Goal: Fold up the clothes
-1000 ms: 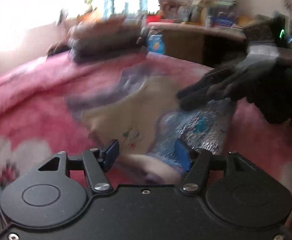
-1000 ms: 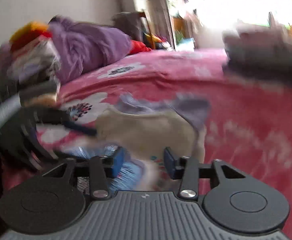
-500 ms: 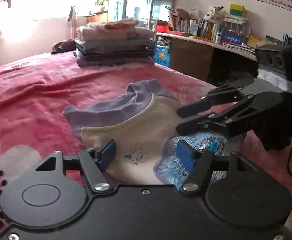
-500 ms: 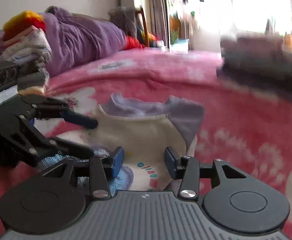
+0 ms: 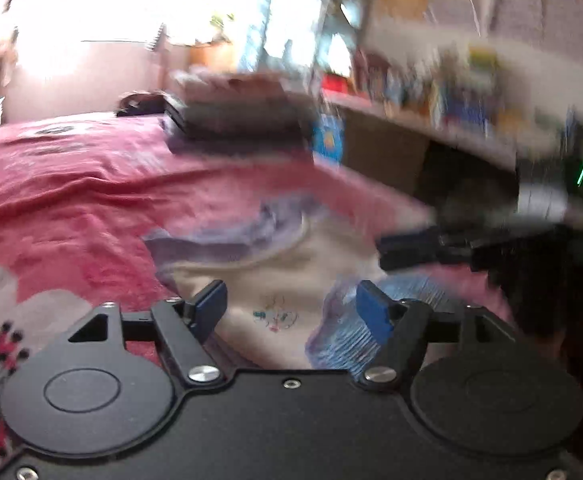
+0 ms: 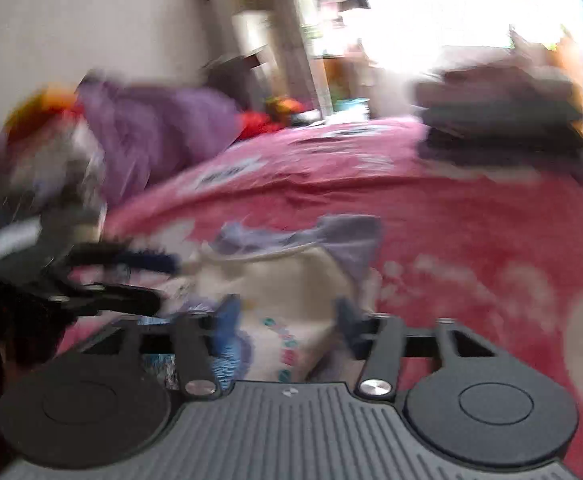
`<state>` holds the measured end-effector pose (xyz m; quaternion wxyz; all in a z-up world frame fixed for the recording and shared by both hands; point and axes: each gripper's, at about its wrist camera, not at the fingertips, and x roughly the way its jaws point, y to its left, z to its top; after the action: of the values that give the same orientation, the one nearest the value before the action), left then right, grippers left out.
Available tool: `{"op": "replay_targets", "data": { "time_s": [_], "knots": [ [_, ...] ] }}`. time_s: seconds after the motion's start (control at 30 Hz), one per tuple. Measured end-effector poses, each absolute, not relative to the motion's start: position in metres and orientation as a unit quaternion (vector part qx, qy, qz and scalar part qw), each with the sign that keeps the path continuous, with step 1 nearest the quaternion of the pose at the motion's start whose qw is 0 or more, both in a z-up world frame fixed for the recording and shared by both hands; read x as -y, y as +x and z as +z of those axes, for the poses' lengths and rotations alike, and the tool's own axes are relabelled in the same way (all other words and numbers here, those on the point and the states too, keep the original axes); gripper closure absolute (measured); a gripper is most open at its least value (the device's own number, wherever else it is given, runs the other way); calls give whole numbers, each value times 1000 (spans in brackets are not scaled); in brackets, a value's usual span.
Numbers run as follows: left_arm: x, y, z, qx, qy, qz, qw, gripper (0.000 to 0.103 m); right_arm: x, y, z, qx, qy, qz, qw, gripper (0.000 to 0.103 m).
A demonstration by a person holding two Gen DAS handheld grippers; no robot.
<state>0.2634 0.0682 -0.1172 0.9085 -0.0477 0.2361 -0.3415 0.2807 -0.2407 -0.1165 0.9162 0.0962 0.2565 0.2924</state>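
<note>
A small cream shirt [image 5: 279, 280] with purple sleeves and a cartoon print lies partly folded on the pink bed cover [image 5: 71, 208]; a blue patterned part [image 5: 351, 340] of it lies at its near right. My left gripper [image 5: 291, 312] hovers open just above the shirt's near edge, nothing between its blue pads. The right gripper [image 5: 403, 248] enters that view from the right, over the shirt's right side. In the right wrist view the same shirt [image 6: 291, 280] lies ahead of my open right gripper [image 6: 287, 320], and the left gripper [image 6: 143, 276] reaches in from the left. Both views are blurred.
A stack of folded clothes [image 5: 235, 112] sits at the far side of the bed, also seen as folded clothes [image 6: 499, 108]. A purple bundle [image 6: 151, 132] and piled laundry lie at the bed's left. A desk with books [image 5: 451, 120] stands beyond the bed's right edge.
Both views have gone blurred again, so both grippers are moving. The left view has tilted upward a little. Both grippers stay open over the shirt's near edge.
</note>
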Motion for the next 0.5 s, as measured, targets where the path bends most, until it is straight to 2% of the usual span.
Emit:
{"op": "replay_targets", "data": {
  "time_s": [0.13,0.27,0.5],
  "knots": [
    [-97,257,-120,-271,-150,-300,902,26,265,284,-127,-288,189,264,901,23],
    [-103,260,-138,-328,-239,-276,871,24,258,288,-134,-313,194,278,887,21],
    [-89,284,-157,-375,-295,-255,841,25,239,305,-143,-342,189,305,868,20]
  ]
}}
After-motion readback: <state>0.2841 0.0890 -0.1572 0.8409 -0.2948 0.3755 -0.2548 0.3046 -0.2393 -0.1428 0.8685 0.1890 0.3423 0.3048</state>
